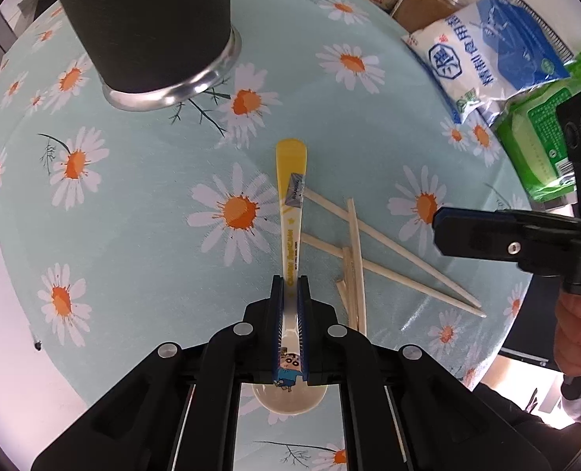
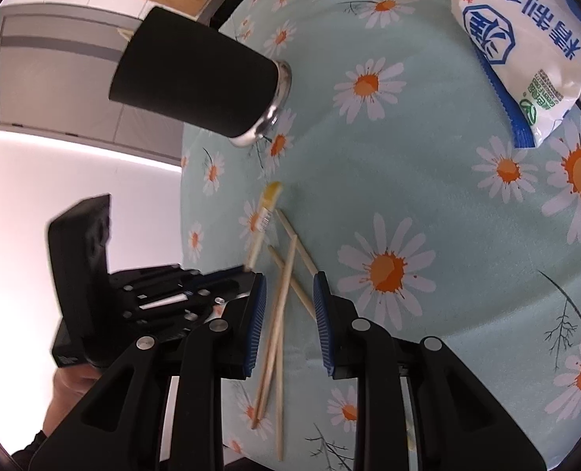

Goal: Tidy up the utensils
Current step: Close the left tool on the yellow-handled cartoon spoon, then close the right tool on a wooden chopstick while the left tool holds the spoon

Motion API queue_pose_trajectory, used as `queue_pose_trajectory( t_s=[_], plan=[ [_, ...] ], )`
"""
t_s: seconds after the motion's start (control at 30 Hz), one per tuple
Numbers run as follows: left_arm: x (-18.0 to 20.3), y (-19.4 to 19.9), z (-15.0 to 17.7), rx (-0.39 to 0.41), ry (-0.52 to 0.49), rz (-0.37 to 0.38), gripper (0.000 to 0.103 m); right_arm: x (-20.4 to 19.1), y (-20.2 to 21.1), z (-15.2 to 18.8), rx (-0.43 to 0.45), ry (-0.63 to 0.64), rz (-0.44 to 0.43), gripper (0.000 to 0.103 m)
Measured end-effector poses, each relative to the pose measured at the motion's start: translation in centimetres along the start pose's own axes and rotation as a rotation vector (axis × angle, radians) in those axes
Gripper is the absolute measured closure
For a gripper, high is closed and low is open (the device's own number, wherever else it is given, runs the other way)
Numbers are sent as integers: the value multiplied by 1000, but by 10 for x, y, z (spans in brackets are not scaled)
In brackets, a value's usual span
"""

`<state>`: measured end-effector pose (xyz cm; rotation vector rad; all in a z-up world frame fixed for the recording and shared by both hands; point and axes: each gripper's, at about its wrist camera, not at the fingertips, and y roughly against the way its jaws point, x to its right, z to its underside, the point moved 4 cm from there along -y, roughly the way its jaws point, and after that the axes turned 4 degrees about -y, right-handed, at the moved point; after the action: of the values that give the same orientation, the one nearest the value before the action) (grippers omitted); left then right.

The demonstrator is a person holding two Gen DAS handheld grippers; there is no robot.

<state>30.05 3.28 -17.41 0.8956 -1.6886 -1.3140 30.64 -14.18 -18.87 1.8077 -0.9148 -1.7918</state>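
Note:
My left gripper (image 1: 290, 294) is shut on a white and yellow cartoon spoon (image 1: 290, 212); its handle points forward over the table and its bowl (image 1: 288, 402) shows behind the jaws. Several wooden chopsticks (image 1: 373, 263) lie on the daisy tablecloth just right of the spoon. A black utensil cup (image 1: 149, 27) with a steel base stands ahead to the left. My right gripper (image 2: 290, 294) is open, low over the chopsticks (image 2: 278, 314), which lie between its fingers. The cup (image 2: 196, 74) and the spoon (image 2: 265, 216) show ahead of it.
A white and blue salt bag (image 1: 483, 59), a green packet (image 1: 541, 133) and jars (image 1: 424, 0) stand at the table's back right. The round table's edge (image 1: 15, 274) drops off on the left. The salt bag (image 2: 518, 47) shows in the right wrist view too.

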Motion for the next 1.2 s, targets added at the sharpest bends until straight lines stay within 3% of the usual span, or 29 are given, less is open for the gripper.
queue_pose_trajectory(
  t_s=[0.13, 0.33, 0.57, 0.77, 1.2],
  plan=[
    [-8, 11, 5, 41, 22, 27, 97, -4, -1, 1, -8, 41, 47, 77],
    [-10, 31, 21, 125, 28, 74, 97, -4, -9, 5, -42, 89, 186, 77],
    [-13, 52, 45, 222, 55, 130, 97, -19, -29, 6, -121, 310, 403, 77],
    [-24, 66, 70, 309, 107, 166, 97, -30, -47, 10, -191, 449, 544, 82],
    [-44, 70, 109, 401, 202, 251, 97, -61, -90, 29, -286, 649, 756, 94]
  ],
)
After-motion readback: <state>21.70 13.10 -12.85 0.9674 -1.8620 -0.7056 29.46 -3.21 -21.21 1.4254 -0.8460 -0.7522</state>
